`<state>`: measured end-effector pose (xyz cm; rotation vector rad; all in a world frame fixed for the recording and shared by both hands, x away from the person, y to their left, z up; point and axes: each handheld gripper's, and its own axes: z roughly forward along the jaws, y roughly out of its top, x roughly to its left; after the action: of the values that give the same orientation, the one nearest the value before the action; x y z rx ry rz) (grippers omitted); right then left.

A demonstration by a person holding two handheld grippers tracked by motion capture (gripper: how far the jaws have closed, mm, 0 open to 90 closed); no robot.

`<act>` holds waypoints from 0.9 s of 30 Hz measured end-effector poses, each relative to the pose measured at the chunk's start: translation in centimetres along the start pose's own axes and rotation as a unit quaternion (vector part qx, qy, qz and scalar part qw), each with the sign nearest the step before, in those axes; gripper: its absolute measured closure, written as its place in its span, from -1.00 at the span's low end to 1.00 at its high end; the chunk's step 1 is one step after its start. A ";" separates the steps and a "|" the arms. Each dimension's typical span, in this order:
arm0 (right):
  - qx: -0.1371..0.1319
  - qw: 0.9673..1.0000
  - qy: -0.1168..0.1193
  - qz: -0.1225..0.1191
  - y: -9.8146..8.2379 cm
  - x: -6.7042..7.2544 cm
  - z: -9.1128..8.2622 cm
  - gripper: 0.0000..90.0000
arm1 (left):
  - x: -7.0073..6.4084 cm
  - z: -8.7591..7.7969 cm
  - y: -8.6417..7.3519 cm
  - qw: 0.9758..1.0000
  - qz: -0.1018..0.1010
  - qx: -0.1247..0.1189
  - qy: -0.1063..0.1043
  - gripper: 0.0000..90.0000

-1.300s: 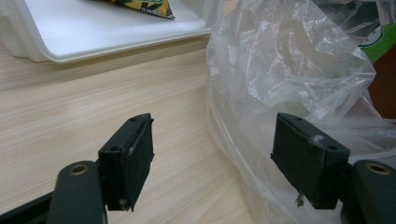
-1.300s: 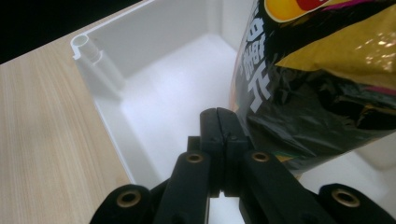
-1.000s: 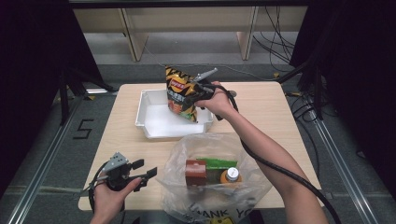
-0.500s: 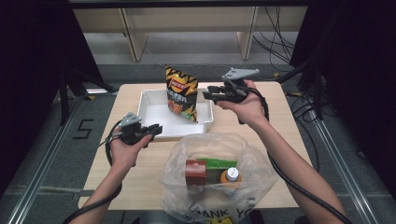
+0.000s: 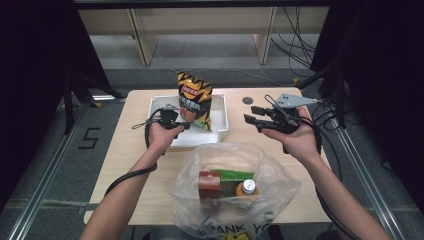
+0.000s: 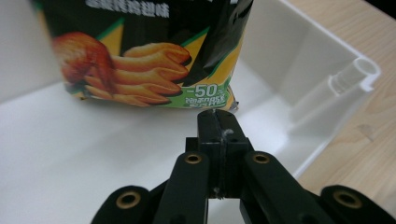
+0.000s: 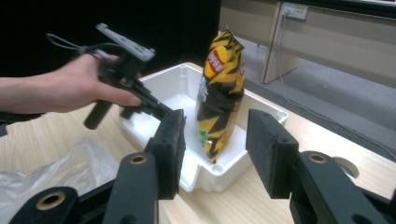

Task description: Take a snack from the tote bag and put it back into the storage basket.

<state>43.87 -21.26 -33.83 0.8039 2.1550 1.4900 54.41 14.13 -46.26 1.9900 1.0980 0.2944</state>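
Note:
A black-and-yellow chip bag (image 5: 195, 100) stands upright in a white tray (image 5: 160, 107) at the back middle of the table. My left gripper (image 5: 186, 125) is shut with nothing in it, its tips low inside the tray. In the left gripper view its closed tips (image 6: 215, 116) sit just short of the chip bag's (image 6: 149, 70) bottom edge. My right gripper (image 5: 251, 114) is open to the right of the tray, apart from the bag. The right gripper view looks between its spread pads (image 7: 273, 154) at the chip bag (image 7: 219, 98) and at the left gripper (image 7: 135, 88).
A clear plastic bag (image 5: 280, 190) lies at the table's front edge, holding a red-brown package (image 5: 209, 184), a green packet (image 5: 230, 175) and an orange-capped bottle (image 5: 246, 189). A small round hole (image 5: 247, 100) sits behind the right gripper. Cables trail from both grippers.
The right gripper let go of the chip bag and drew back to the right. The left gripper came up from the table's front left into the tray, beside the bag's base.

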 end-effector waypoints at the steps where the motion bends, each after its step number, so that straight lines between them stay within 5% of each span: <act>1: 0.006 1.000 -0.005 0.009 -0.2 0.2 -0.3 0.27 | 0.0 0.4 0.1 1.000 0.001 0.004 0.000 0.99; 9: -0.005 0.999 -0.014 0.032 -1.3 0.2 -1.7 0.25 | -0.5 3.1 0.9 0.999 0.020 0.038 0.006 0.99; 13: -0.012 0.999 -0.016 0.025 -1.3 0.1 -2.0 0.25 | -0.4 3.9 1.2 0.999 0.020 0.044 0.015 0.99; 27: -0.010 0.999 -0.013 0.036 -1.5 -0.3 -1.9 0.24 | -1.2 5.0 2.2 0.998 0.034 0.041 0.019 0.97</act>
<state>42.53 -23.21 -34.57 0.8977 2.1103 1.5240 57.72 9.83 -47.50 2.1063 1.0833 0.3299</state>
